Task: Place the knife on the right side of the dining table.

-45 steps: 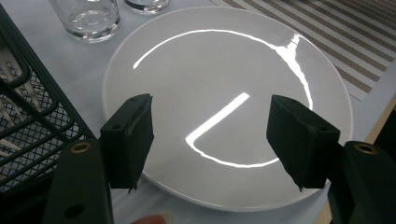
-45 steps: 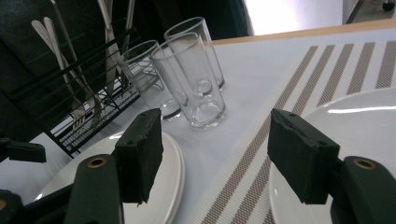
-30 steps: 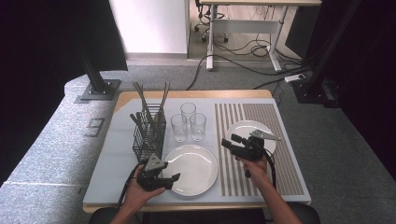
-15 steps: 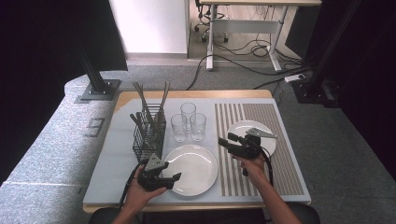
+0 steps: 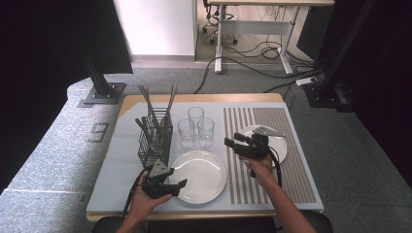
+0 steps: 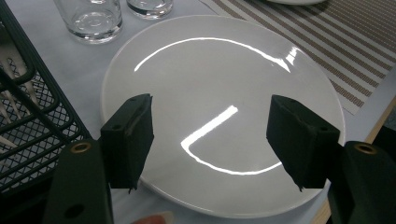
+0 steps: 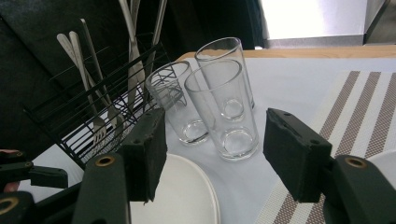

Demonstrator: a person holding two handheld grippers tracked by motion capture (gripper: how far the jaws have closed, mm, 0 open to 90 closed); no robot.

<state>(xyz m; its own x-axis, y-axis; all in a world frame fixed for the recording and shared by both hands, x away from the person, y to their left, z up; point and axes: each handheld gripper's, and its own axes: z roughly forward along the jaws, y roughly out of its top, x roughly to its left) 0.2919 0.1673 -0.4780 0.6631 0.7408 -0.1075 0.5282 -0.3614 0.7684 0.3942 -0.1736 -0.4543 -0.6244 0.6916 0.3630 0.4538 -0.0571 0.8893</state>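
The left hand-held gripper [image 5: 170,187] sits low near the front edge of the surface [image 5: 121,165], left of centre, with its jaws well apart and nothing between them; in the left gripper view its two black pads frame the near part of the large white plate [image 6: 219,93] without pressing on it, and whether they brush the rim I cannot tell. That plate lies flat toward the front of the surface, just left of the striped placemat [image 5: 252,179]. The right hand-held gripper [image 5: 233,141] is held over the left part of that placemat, pointing toward the three empty drinking glasses [image 5: 195,127] that stand clustered in the middle of the surface. Its jaws are also apart and have just been closing a little, with nothing gripped: in the right gripper view the nearest glass [image 7: 222,109] stands farther off beyond the gap between the pads, clear of both. A smaller white plate [image 5: 279,143] rests on the placemat toward the right edge, just behind the right hand [image 5: 260,167]. A black wire cutlery basket [image 5: 154,141] holding upright forks and knives stands left of the glasses, toward the left edge.
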